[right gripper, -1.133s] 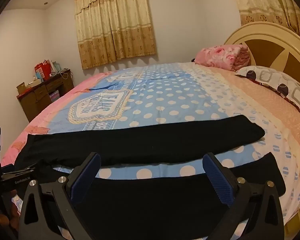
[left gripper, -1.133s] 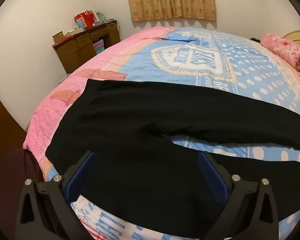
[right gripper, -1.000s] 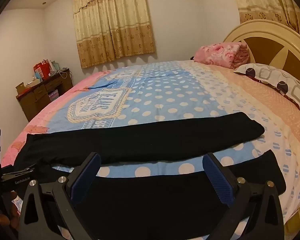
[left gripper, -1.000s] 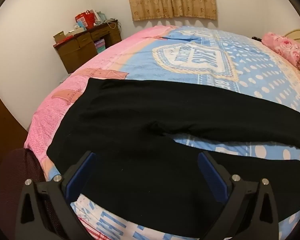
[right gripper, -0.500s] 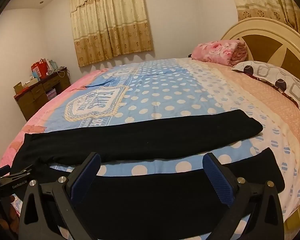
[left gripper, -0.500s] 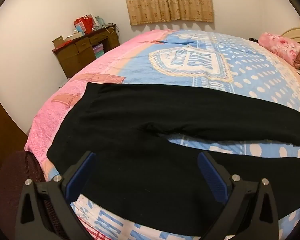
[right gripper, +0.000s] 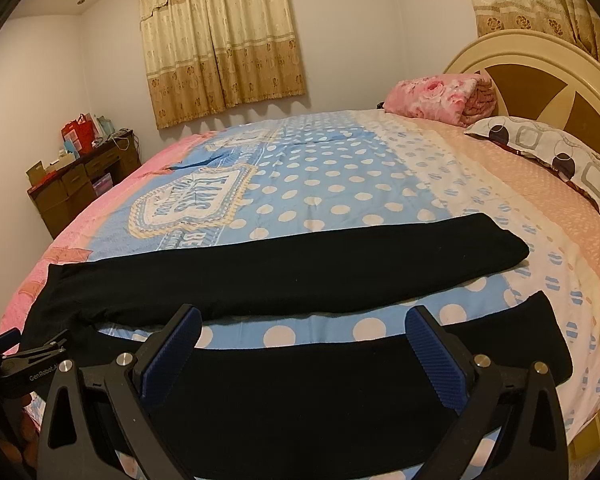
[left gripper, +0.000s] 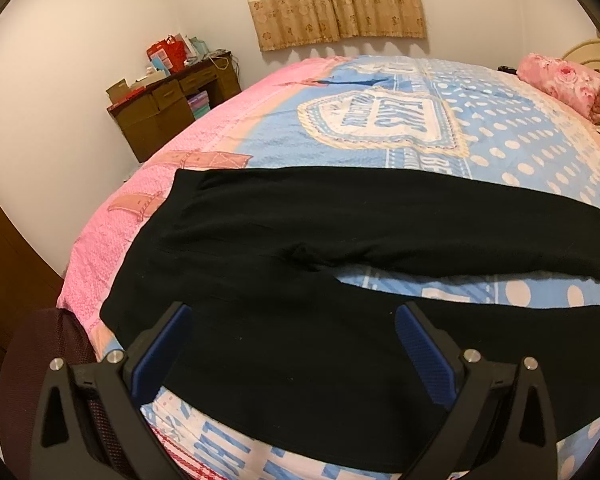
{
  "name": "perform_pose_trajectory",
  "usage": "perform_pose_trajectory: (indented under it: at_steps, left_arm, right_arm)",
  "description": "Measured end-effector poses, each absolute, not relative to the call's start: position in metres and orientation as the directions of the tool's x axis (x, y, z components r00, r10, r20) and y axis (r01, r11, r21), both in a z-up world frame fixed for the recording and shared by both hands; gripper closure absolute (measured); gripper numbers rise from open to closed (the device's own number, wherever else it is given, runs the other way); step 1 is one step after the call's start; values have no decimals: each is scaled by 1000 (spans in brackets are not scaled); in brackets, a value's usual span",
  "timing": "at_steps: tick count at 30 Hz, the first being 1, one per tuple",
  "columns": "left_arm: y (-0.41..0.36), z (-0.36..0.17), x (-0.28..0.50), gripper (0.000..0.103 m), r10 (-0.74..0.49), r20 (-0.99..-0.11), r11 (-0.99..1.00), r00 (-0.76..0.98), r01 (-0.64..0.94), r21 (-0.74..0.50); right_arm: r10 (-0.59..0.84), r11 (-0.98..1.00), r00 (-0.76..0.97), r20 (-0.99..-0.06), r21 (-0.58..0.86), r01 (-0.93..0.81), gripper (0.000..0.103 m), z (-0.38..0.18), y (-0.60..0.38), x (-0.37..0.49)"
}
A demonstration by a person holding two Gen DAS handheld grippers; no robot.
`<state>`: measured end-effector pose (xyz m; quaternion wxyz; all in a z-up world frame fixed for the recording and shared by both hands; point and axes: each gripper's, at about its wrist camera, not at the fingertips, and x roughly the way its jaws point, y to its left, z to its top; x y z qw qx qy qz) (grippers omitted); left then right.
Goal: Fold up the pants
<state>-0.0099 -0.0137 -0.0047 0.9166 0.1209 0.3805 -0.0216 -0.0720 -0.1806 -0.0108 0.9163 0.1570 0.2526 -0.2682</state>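
Handheld two-finger grippers, wrist views.
The left gripper (left gripper: 292,350) and the right gripper (right gripper: 302,354) share matte black triangular-cutout arms, silver round-head screws, and blue ribbed fingertip pads (right gripper: 438,364); white "GenRobot" lettering marks the left unit's side.

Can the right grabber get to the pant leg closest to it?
Probably yes. The right gripper is open over the near pant leg, which lies flat on the bed with nothing in between.

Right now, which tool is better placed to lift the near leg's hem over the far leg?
Right. The right tool hangs open over the near leg of the black fabric pants, nearer its hem; the left tool hangs open over the waist part.
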Motion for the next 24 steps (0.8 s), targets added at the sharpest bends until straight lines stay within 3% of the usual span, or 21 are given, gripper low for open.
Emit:
perform_pose_trajectory:
  at_steps: [24]
  left_arm:
    - [-16, -6, -12, 0, 50, -707, 969, 705, 137, 205]
  right_arm:
    - [-411, 804, 726, -552, 156, 574, 1, -12, -182, -72]
